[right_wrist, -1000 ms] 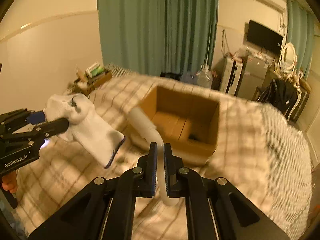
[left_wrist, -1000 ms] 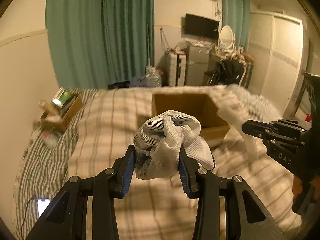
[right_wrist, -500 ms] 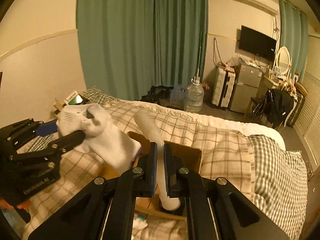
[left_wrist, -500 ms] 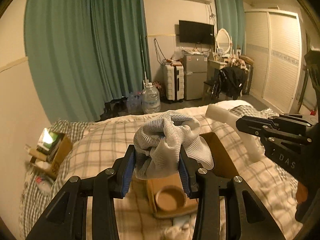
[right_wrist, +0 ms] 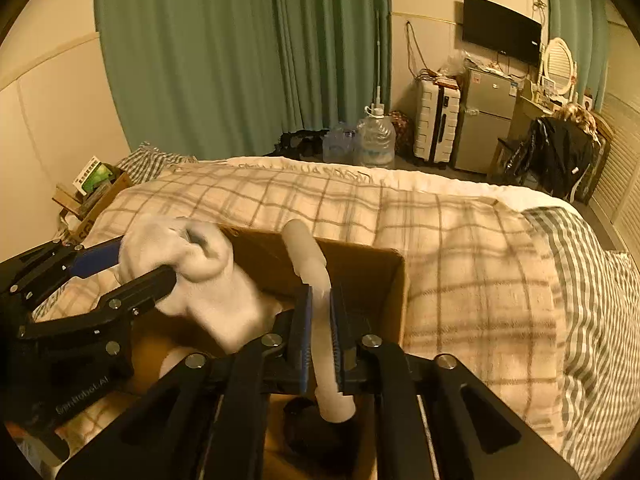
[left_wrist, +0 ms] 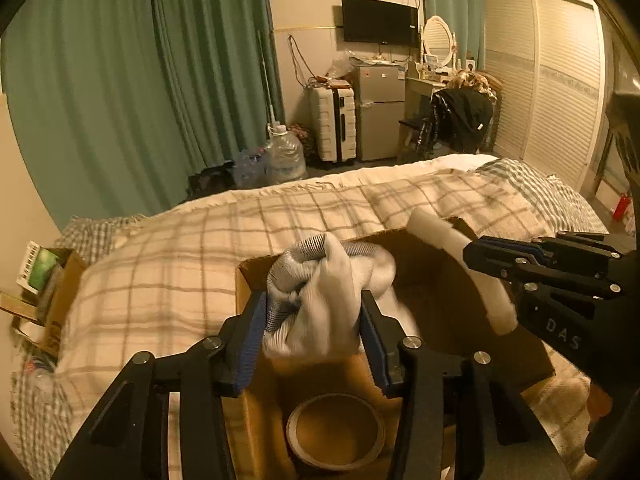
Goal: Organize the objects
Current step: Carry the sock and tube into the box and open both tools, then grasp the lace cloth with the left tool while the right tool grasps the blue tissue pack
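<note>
My left gripper (left_wrist: 314, 316) is shut on a bunched white sock (left_wrist: 328, 284) and holds it over the open cardboard box (left_wrist: 256, 280) on the bed. The sock also shows in the right wrist view (right_wrist: 208, 280). My right gripper (right_wrist: 320, 312) is shut on a white curved foam tube (right_wrist: 308, 256) over the same box (right_wrist: 384, 276). The tube shows in the left wrist view (left_wrist: 440, 232) at the box's far right corner. A roll of tape (left_wrist: 336, 432) lies on the box floor, and a dark object (right_wrist: 308, 428) lies under the tube's lower end.
The box sits on a plaid blanket (right_wrist: 460, 248) on the bed. A small box of items (right_wrist: 92, 188) stands at the bed's left edge. Beyond the bed are water jugs (right_wrist: 376, 140), a suitcase (right_wrist: 436, 124) and a small fridge (right_wrist: 484, 120).
Both grippers have dropped lower and closer to the box, so the sock and the tube now hang over its opening. Both grips are unchanged.
</note>
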Tool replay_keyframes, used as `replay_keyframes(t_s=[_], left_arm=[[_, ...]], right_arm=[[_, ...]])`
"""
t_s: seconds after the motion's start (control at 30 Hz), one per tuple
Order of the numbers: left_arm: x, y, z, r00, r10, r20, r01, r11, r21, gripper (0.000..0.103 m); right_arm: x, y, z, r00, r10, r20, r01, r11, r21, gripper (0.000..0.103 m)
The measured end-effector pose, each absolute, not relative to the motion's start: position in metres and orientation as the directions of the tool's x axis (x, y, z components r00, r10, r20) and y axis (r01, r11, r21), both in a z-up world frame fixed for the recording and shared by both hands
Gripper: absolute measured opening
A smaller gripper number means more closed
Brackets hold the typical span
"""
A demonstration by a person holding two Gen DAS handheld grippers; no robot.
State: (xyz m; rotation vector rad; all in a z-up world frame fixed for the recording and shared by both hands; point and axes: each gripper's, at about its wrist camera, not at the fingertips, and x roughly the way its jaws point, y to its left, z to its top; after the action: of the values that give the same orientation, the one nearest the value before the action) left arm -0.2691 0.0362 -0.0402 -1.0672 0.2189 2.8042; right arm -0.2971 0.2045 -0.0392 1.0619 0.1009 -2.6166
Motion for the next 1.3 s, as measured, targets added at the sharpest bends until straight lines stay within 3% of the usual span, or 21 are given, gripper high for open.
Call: replay_keyframes(t_s=[0.03,0.1,0.17,0.27,0.4,0.5,0.83,1.0,1.17,1.3], left_arm=[[-0.269,0.036,-0.040,-0.738,0.078,-0.670,-0.178,-0.981,0.082,0.054],[-0.264,0.036,-0.033,-0.750,0.068,-0.658,-0.165,-0.982,0.087,0.080],[-0.258,0.033,-0.023,-0.770,0.047,-0.636,-0.139,-0.986,0.095,0.090],[-0.243,0.028,-0.002,-0.785,0.049,-0.618,-0.124,-0.989,0.080,0.092],[-0.218,0.018,0.028,-0.810,0.030,-0.585,-0.087,-0.994,0.070,0.103],[-0.196,0.008,0.045,-0.823,0.025,-0.567,-0.073,-0.995,0.062,0.103],[-0.130,-0.024,0.048,-0.822,-0.053,-0.566,0.020,-0.998,0.064,0.103],[-0.106,-0.026,0.011,-0.807,-0.071,-0.586,0.059,-0.997,0.040,0.103],[-0.091,-0.014,-0.038,-0.786,-0.088,-0.612,0.065,-0.996,0.060,0.103],[-0.100,-0.011,-0.068,-0.753,-0.130,-0.645,0.079,-0.991,0.107,0.103]], right_arm=[[-0.297,0.206,-0.038,-0.679,-0.257,-0.688,0.306,-0.950,0.053,0.012],[-0.295,0.211,-0.030,-0.692,-0.255,-0.676,0.294,-0.954,0.058,0.014],[-0.287,0.216,-0.015,-0.711,-0.255,-0.656,0.283,-0.957,0.065,0.021],[-0.266,0.220,0.013,-0.747,-0.234,-0.622,0.261,-0.964,0.050,0.046],[-0.232,0.221,0.050,-0.778,-0.208,-0.593,0.257,-0.966,0.002,0.050],[-0.207,0.220,0.073,-0.791,-0.183,-0.584,0.253,-0.967,-0.041,0.062],[-0.134,0.216,0.095,-0.816,-0.157,-0.557,0.235,-0.969,-0.071,0.071],[-0.115,0.206,0.048,-0.797,-0.177,-0.577,0.256,-0.965,-0.058,0.072],[-0.115,0.184,-0.019,-0.737,-0.180,-0.651,0.312,-0.946,-0.092,0.072],[-0.119,0.176,-0.066,-0.645,-0.207,-0.735,0.346,-0.937,-0.040,0.072]])
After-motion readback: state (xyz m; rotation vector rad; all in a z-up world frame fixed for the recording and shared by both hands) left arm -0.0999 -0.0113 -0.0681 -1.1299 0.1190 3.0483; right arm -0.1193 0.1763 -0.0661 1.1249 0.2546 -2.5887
